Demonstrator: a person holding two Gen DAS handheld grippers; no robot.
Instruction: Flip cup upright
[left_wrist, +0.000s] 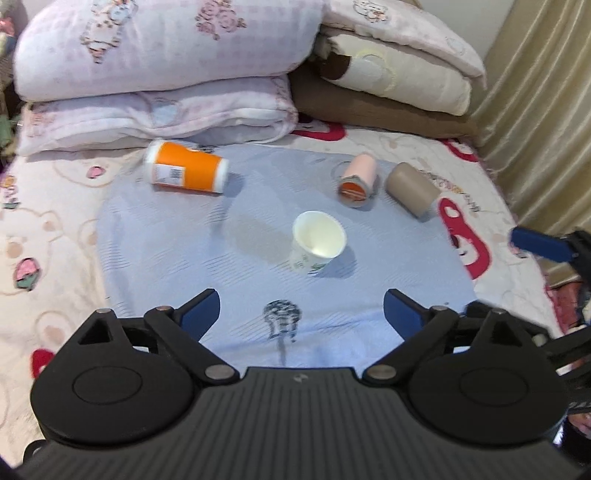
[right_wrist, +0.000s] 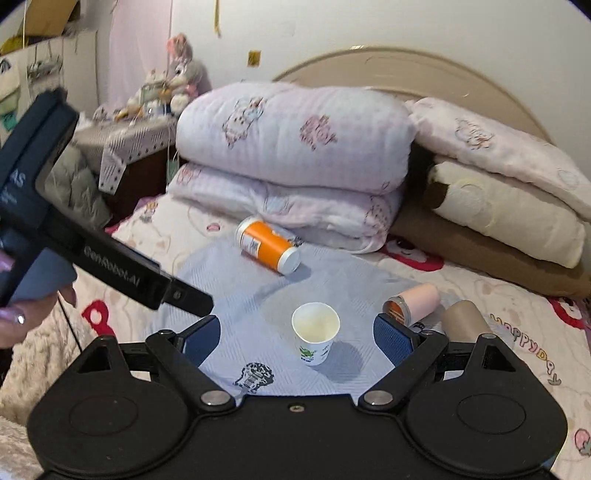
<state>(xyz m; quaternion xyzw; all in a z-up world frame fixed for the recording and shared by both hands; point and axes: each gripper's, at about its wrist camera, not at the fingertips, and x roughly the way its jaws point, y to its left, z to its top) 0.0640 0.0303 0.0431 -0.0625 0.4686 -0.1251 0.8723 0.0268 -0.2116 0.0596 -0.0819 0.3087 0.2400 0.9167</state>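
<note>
A white paper cup (left_wrist: 318, 242) with green print stands upright, mouth up, on a pale blue cloth (left_wrist: 184, 236); it also shows in the right wrist view (right_wrist: 315, 332). An orange and white cup (left_wrist: 186, 167) lies on its side at the back left. A pink cup (left_wrist: 357, 180) and a tan cup (left_wrist: 413, 189) lie on their sides at the back right. My left gripper (left_wrist: 301, 315) is open and empty, short of the white cup. My right gripper (right_wrist: 297, 339) is open, with the white cup just ahead between its blue fingers, untouched.
Folded pink quilts (left_wrist: 159, 66) and a cream and brown pillow (left_wrist: 399, 81) are stacked behind the cloth on the bed. A curtain (left_wrist: 543, 110) hangs at the right. The left gripper's body (right_wrist: 92, 251) crosses the left of the right wrist view.
</note>
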